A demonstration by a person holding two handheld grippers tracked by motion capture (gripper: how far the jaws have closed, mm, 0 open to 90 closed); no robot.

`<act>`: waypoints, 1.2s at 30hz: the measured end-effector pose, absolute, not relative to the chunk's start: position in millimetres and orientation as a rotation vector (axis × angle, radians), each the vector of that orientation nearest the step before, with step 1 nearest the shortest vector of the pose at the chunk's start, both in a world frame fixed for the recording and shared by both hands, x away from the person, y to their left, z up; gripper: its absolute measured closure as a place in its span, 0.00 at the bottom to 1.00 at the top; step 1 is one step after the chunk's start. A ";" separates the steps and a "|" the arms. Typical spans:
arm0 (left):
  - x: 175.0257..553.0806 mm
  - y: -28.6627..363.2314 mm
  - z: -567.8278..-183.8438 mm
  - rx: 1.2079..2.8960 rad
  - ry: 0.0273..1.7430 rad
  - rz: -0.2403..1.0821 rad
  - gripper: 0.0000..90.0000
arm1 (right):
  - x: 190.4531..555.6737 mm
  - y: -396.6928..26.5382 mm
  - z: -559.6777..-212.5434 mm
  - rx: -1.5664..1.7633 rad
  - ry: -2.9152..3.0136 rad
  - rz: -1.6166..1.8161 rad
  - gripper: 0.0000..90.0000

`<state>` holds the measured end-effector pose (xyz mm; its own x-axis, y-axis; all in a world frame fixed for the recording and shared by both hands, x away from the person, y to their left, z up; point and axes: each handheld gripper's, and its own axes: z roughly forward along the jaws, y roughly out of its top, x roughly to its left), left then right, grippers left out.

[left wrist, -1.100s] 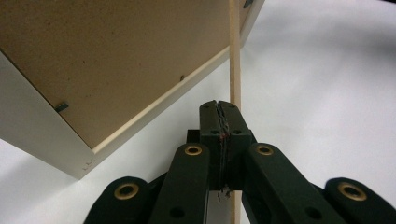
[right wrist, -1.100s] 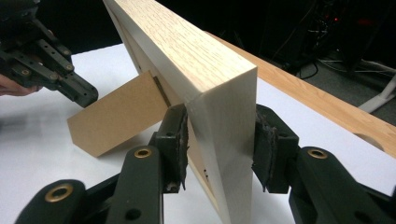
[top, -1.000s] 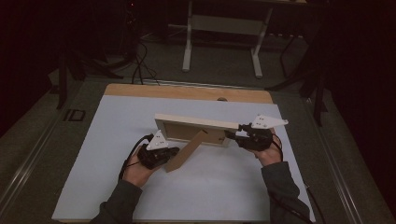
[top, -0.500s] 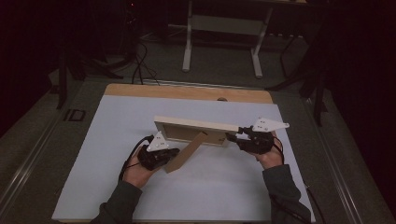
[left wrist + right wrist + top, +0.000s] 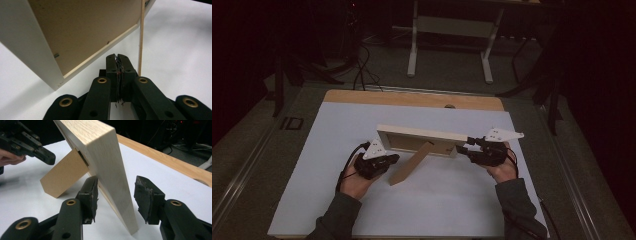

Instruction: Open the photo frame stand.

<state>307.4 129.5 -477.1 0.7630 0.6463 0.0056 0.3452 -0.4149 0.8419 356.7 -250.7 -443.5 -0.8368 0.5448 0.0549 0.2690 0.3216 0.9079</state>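
While upright: one picture frame [image 5: 422, 136], one stand [image 5: 409, 168], apparently touching.

Both forearms reach in low from the near edge, each hand wrapped around a gripper. The left gripper [image 5: 393, 159] points toward the right one, its jaws pressed together with nothing between them. The right gripper [image 5: 464, 146] points left, and its jaws have just been opening.
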 end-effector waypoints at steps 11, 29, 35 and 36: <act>306.9 134.9 -474.6 2.013 0.761 0.430 0.97 | 354.1 -256.1 -457.2 0.774 2.349 1.503 0.59; 304.6 147.6 -471.6 1.966 0.792 0.445 0.97 | 347.7 -267.2 -484.1 0.866 2.357 1.504 0.65; 304.6 153.1 -472.1 1.947 0.816 0.453 0.96 | 347.6 -268.8 -491.4 0.893 2.367 1.459 0.69; 304.4 153.9 -472.1 1.944 0.818 0.453 0.96 | 347.8 -268.5 -491.8 0.899 2.368 1.447 0.70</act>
